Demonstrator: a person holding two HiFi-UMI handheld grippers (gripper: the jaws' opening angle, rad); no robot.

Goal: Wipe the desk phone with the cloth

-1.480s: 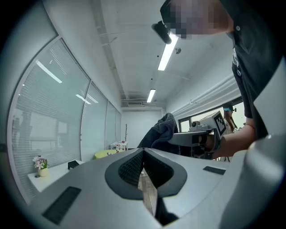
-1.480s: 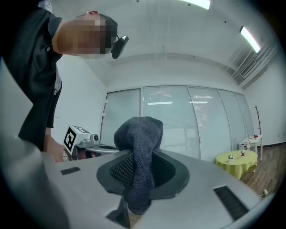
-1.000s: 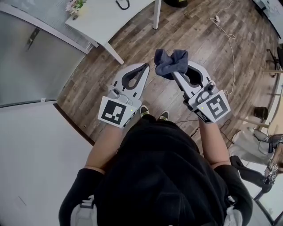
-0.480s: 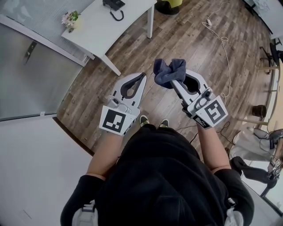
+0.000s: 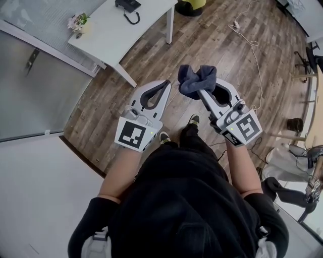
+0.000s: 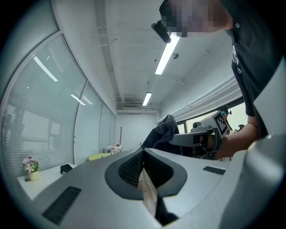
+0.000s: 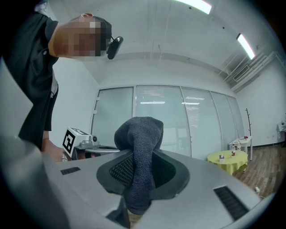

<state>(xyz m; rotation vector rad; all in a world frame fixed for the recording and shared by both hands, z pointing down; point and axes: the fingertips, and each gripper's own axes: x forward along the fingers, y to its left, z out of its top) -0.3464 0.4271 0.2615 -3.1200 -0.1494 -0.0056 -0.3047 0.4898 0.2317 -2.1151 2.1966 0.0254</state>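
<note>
A small pot of flowers stands at the left end of the white tabletop, and the dark desk phone sits farther right on the same tabletop, near its far edge. The person stands well apart from the tabletop on the wooden floor and holds both tools out in its direction. The left tool has its jaws closed together with nothing between them. To its right, the right tool is clamped on the dark blue cloth, which bunches up over the jaw tips and hangs down between them. The cloth is up in the air, nowhere near the tabletop or the phone. Farther right, a white cable trails across the floor.
</note>
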